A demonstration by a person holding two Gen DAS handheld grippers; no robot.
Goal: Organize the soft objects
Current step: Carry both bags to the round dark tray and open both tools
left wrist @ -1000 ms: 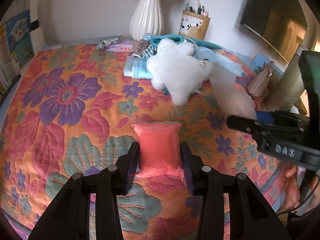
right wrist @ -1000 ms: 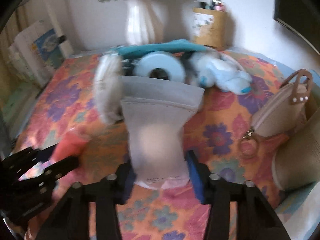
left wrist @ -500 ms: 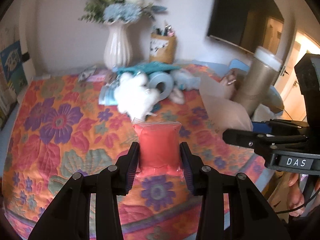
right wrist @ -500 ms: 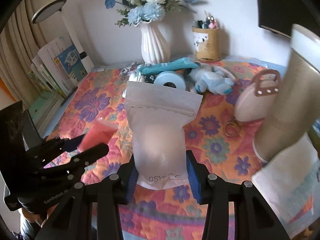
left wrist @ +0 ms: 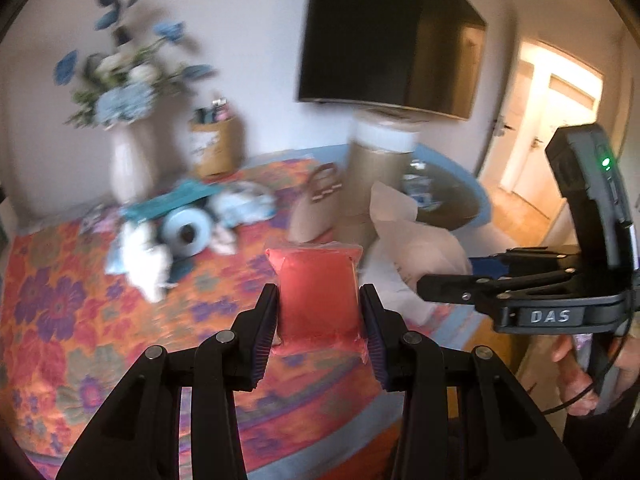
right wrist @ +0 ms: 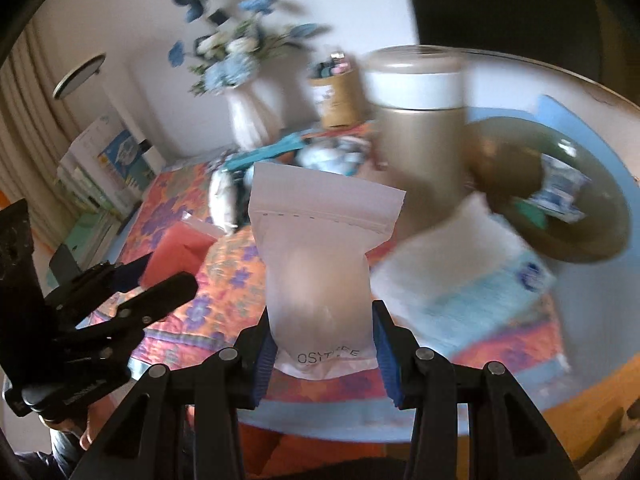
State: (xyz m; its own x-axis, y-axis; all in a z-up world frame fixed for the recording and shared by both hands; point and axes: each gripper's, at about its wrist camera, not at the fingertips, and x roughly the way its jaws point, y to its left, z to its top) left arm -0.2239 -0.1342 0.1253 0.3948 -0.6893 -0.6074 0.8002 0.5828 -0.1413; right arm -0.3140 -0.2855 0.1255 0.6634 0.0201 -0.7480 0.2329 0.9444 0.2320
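Observation:
My left gripper (left wrist: 320,312) is shut on a soft red-orange packet (left wrist: 318,288) and holds it in the air above the floral cloth (left wrist: 80,320). My right gripper (right wrist: 320,328) is shut on a frosted white zip pouch (right wrist: 320,248), also lifted. The pouch shows in the left wrist view (left wrist: 412,256) beside the right gripper (left wrist: 448,280). The red packet (right wrist: 180,248) and left gripper (right wrist: 160,284) show at the left of the right wrist view. A white plush (left wrist: 148,264), a blue roll (left wrist: 186,234) and a blue plush (left wrist: 244,204) lie at the back.
A tall gold canister (right wrist: 416,128) with a white band stands right of the pile, a beige handbag (left wrist: 316,204) beside it. A dark round basket (right wrist: 560,192) holds packets. A white and blue pack (right wrist: 472,280) lies near it. A vase (left wrist: 128,160) and pen holder (left wrist: 212,144) stand by the wall.
Both grippers have lifted off the cloth with their packets and swung to the right, away from the pile. The canister and the basket have come into view.

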